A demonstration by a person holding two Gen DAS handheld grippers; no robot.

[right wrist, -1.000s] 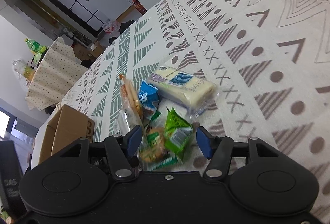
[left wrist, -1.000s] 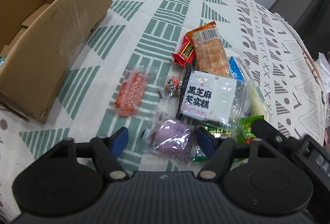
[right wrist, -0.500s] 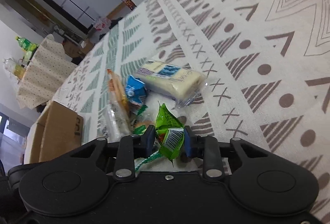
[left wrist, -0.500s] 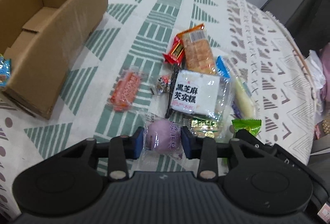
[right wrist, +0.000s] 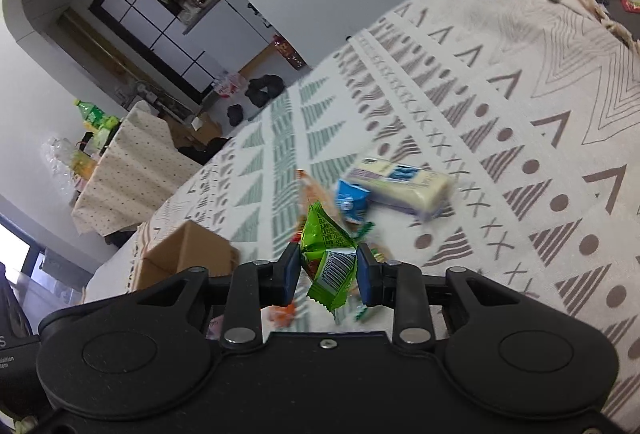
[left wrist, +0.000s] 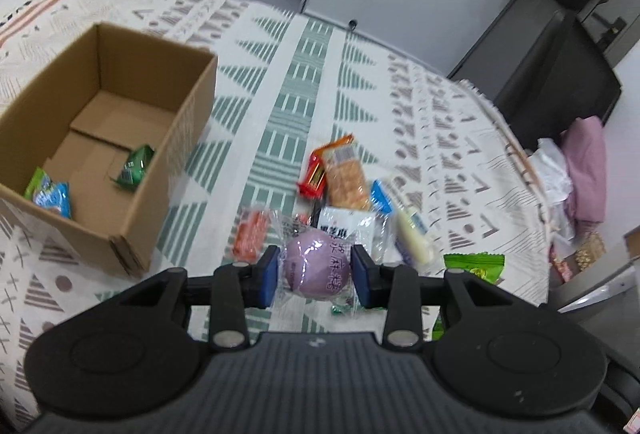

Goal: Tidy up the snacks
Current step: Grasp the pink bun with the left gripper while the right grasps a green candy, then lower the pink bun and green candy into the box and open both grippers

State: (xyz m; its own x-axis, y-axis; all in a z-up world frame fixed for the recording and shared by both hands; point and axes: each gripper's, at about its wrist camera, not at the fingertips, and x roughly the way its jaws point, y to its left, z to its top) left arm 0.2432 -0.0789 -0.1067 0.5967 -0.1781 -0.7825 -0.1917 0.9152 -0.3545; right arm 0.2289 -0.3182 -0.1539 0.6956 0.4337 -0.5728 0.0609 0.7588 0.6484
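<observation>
My left gripper (left wrist: 315, 276) is shut on a round purple snack in a clear wrapper (left wrist: 318, 263), held above the table. My right gripper (right wrist: 328, 273) is shut on a green snack packet (right wrist: 330, 260), also lifted; that packet shows in the left wrist view (left wrist: 476, 266). An open cardboard box (left wrist: 176, 138) stands at the left with a green packet (left wrist: 135, 168) and a blue-green packet (left wrist: 50, 194) inside. It appears in the right wrist view (right wrist: 188, 254) too. A pile of snacks (left wrist: 344, 182) lies on the patterned tablecloth.
The pile holds an orange cracker pack (left wrist: 346, 180), a red bar (left wrist: 314, 176), a white pack with black lettering (left wrist: 340, 224), a pale long pack (right wrist: 400, 184) and a blue packet (right wrist: 350, 200). The table edge (left wrist: 532, 194) falls off at the right beside a dark chair (left wrist: 560, 74).
Both grippers closed on their snacks and lifted them off the table. The left view now looks down into the box from higher up.
</observation>
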